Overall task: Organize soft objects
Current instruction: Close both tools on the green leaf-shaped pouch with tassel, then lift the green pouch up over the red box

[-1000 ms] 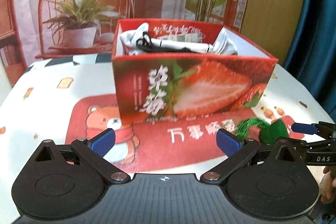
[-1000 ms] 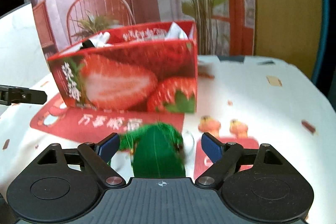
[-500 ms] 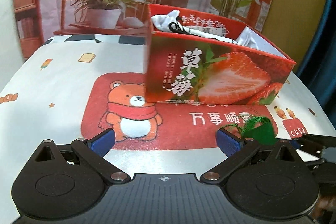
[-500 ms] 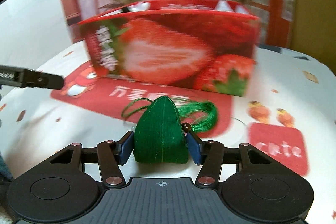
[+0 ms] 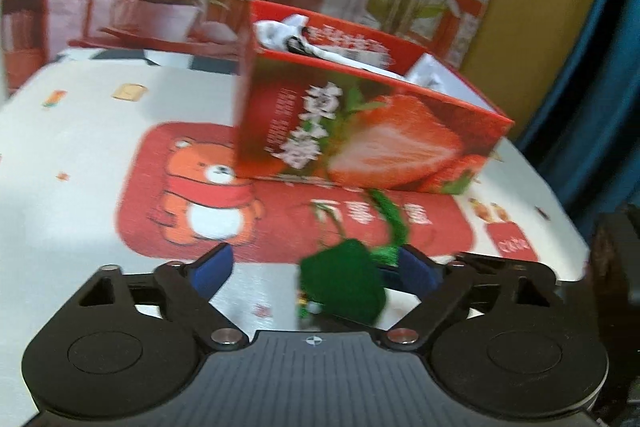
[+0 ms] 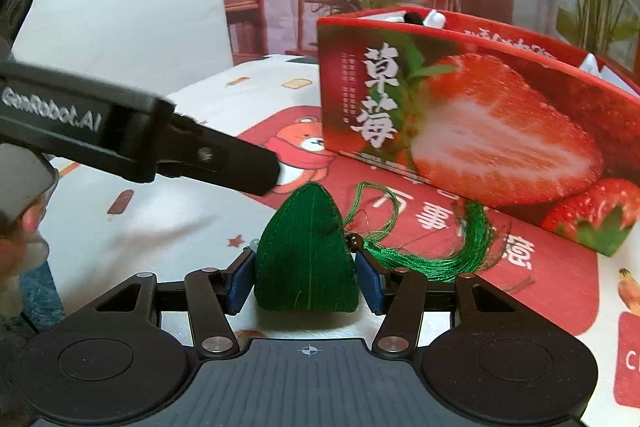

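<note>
Thing: a dark green stuffed fabric pouch (image 6: 306, 259), cone-shaped with a stitched seam down its face, trailing a green cord loop and silky tassel (image 6: 452, 251); it sits low in the middle of the right wrist view, above the printed table (image 6: 132, 155)
Right claw (image 6: 305, 283): partly closed, both blue pads pressed against the pouch's flanks near its base; it has hold of the pouch
Left claw (image 5: 316, 269): wide open, nothing gripped; its jaws have just been closing a little, and the pouch (image 5: 342, 285) hangs blurred between them, nearer the right pad, not pressed by either
Destination: the red cardboard strawberry-print box (image 6: 472, 131), open on top with white soft items inside, stands just beyond the pouch, in the right half of the right wrist view
Handling: judged light and squashy; it should dent under the pads, not slip, and nothing about it looks fragile
Where to hold: across the plump lower body, as now; the cord and tassel are too loose to steer by and may snag on the box rim
Change, pouch: a second ago it lay on the table between spread right jaws; now it is clamped
Change, position: it has come across in front of the left claw, where before it was off to that view's right edge
Change, box: it now sits further right in the right wrist view
</note>
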Motion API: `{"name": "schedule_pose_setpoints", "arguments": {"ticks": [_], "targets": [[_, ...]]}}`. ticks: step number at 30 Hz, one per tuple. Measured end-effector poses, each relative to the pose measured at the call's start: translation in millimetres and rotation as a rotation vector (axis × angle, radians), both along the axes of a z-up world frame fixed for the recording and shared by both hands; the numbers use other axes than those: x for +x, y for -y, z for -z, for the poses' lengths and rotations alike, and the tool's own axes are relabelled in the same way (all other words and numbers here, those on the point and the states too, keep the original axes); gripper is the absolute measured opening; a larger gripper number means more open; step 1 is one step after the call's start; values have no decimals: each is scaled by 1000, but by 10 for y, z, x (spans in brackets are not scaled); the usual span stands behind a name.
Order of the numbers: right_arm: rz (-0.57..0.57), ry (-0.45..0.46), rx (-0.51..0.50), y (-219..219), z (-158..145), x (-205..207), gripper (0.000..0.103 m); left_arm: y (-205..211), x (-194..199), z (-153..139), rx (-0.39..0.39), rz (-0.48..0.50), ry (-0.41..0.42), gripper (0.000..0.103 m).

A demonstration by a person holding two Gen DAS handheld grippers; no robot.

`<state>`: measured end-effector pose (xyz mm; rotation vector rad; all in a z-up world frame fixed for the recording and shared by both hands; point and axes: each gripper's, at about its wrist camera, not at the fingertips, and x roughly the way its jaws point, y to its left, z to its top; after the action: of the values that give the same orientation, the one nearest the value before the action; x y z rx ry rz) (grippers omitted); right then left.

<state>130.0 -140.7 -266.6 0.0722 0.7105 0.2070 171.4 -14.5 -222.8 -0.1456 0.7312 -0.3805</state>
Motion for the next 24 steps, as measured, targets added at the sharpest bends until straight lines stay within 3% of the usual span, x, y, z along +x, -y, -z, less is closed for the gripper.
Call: {"name": "schedule_pose_setpoints", "arguments": {"ticks": [4, 7, 8, 9, 15, 20, 24], "targets": [[1, 12, 5, 4, 16, -24, 50, 85, 5, 108, 5, 33, -24, 81], [-2, 21, 10, -2, 32, -57, 50, 75, 54, 199, -32, 48, -67, 61], [-5, 26, 8, 2, 39, -81, 50, 77, 71, 231, -47, 61, -85, 47], [-10, 29, 7, -4, 38, -90, 50, 81, 81, 259, -56, 69, -100, 43], [-15, 50, 2, 1, 15, -137, 48, 68, 62, 189, -82, 72, -60, 41], [-2, 152, -17, 89, -253, -142, 48, 156, 102, -258, -56, 100, 65, 41], [25, 250, -7, 251, -659, -62, 48, 231, 185, -722, -55, 117, 187, 41]]}}
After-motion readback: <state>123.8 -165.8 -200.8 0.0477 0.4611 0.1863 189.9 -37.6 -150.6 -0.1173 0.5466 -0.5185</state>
